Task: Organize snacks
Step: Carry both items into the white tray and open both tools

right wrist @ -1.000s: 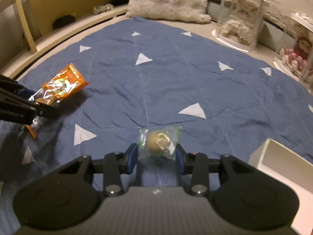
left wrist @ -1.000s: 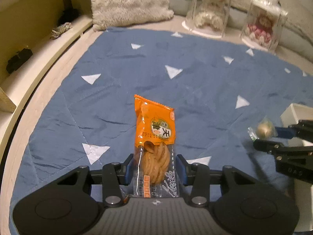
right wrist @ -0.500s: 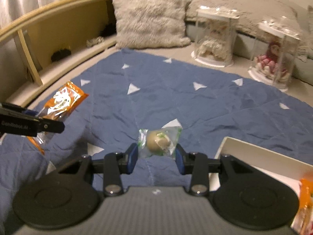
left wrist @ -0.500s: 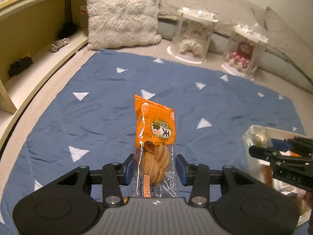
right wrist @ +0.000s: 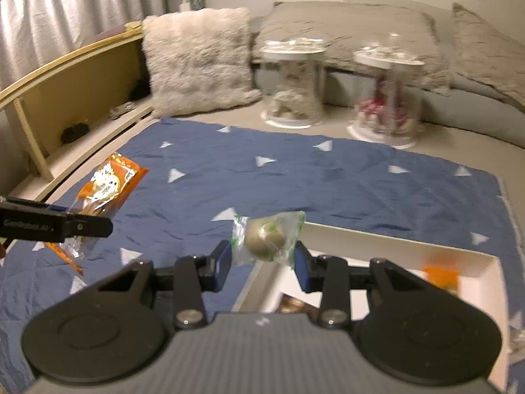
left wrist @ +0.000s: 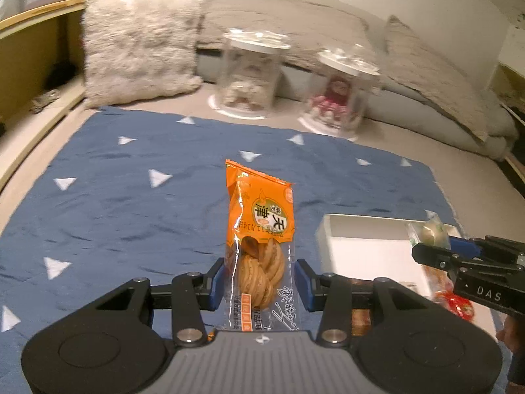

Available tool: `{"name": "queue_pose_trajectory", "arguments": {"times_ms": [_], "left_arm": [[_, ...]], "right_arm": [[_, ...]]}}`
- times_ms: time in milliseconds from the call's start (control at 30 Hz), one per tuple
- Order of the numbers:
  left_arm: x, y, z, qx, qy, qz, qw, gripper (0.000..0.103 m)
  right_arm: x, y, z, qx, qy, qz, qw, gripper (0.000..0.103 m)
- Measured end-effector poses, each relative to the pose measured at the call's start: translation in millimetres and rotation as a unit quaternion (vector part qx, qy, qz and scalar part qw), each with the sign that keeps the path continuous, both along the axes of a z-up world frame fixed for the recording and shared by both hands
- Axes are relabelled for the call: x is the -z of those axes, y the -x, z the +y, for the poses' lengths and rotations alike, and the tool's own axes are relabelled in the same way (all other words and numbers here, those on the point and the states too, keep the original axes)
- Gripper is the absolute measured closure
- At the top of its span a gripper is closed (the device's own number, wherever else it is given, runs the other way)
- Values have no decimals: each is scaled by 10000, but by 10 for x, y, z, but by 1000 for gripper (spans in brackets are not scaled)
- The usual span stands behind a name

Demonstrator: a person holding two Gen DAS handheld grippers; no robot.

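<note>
Twisted-biscuit packet (left wrist: 259,246), orange-topped, stands upright, clamped at its clear lower half by the left gripper (left wrist: 259,284) above the blue triangle-patterned quilt (left wrist: 131,197). Round wrapped sweet (right wrist: 267,236) sits pinched between the blue pads of the right gripper (right wrist: 262,264), over the near-left corner of the white tray (right wrist: 361,234), which lies on the quilt and holds other snacks. Behind: fluffy cushion (left wrist: 141,46) and two clear lidded jars (left wrist: 252,72).
</note>
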State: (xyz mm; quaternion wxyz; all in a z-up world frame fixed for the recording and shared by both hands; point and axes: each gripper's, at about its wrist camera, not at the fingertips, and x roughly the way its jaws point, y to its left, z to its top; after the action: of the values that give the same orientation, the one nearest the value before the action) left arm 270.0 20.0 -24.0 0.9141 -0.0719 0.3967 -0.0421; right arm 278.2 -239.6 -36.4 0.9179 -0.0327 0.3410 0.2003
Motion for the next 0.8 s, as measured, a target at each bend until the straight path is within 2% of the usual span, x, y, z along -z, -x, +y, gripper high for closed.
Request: {"name": "queue_pose_trajectory", "arguments": {"times_ms": [433, 800], "left_arm": [[102, -156, -845, 712, 186, 37, 9973, 57], [493, -491, -1388, 1166, 457, 435, 9912, 57]], "right_arm": [[24, 134, -907, 847, 14, 56, 9964, 57], [146, 11, -1227, 1282, -148, 345, 9910, 57]]}}
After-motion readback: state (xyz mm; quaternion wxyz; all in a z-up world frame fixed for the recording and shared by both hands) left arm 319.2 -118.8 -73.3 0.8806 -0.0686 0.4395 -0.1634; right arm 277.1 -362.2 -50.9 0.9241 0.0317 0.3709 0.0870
